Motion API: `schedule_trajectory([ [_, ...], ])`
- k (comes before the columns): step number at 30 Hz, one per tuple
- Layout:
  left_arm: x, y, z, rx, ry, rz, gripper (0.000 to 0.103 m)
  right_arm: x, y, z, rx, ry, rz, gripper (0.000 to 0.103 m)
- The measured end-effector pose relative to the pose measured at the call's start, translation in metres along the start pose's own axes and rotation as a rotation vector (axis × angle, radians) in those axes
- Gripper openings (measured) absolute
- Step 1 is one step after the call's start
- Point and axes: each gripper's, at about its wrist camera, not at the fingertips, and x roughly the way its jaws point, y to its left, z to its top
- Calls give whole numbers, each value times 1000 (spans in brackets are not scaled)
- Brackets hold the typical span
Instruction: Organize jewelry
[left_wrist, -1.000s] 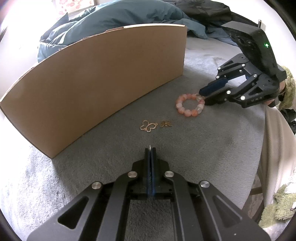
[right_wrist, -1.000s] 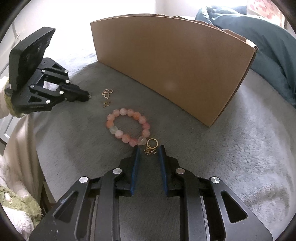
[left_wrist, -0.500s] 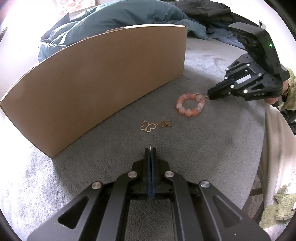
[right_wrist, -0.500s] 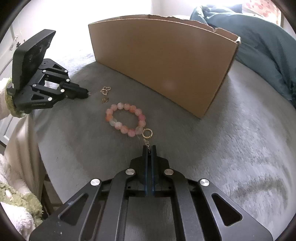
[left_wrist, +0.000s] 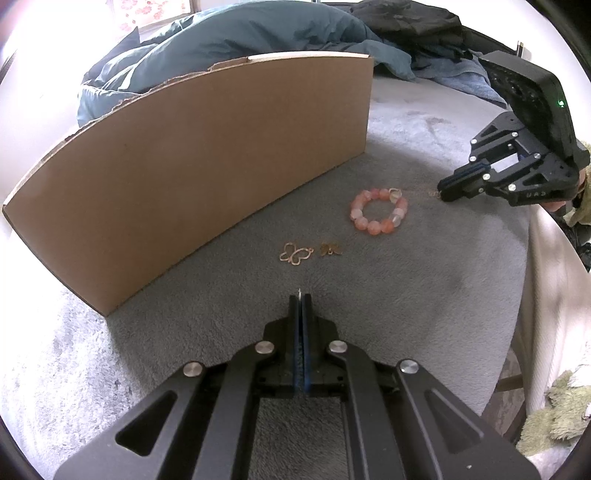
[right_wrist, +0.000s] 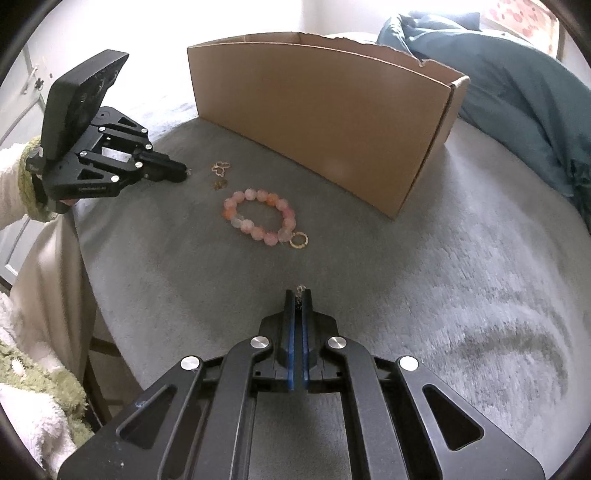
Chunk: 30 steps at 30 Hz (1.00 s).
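Left gripper (right_wrist: 186, 171) pressed together, nipping a thin wire beside the butterfly charms (right_wrist: 220, 168). Bead bracelet (right_wrist: 258, 215) mid-blanket; cardboard box (right_wrist: 325, 110) walls off the far side, open grey blanket (right_wrist: 461, 295) rightward. Right gripper (right_wrist: 299, 291) closed on a small chain, now pulled back from the bracelet.

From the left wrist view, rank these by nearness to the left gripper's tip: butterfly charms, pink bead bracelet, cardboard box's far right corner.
From the left gripper, shut:
1. Butterfly charms, just ahead on the grey blanket, slightly left.
2. Pink bead bracelet, farther ahead, to the right.
3. Cardboard box far right corner, farthest, beyond the bracelet.
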Motion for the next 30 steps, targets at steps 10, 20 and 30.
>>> schedule_trajectory([
  [10,-8,-8,1,54,-1,4,8,3,2,5,-16,-12,-5,14],
  [20,-4,-8,1,76,-13,29,20,8,-3,6,-31,-11,15,24],
  [30,9,-2,2,61,-6,6,18,21,-5,8,-11,7,50,21],
])
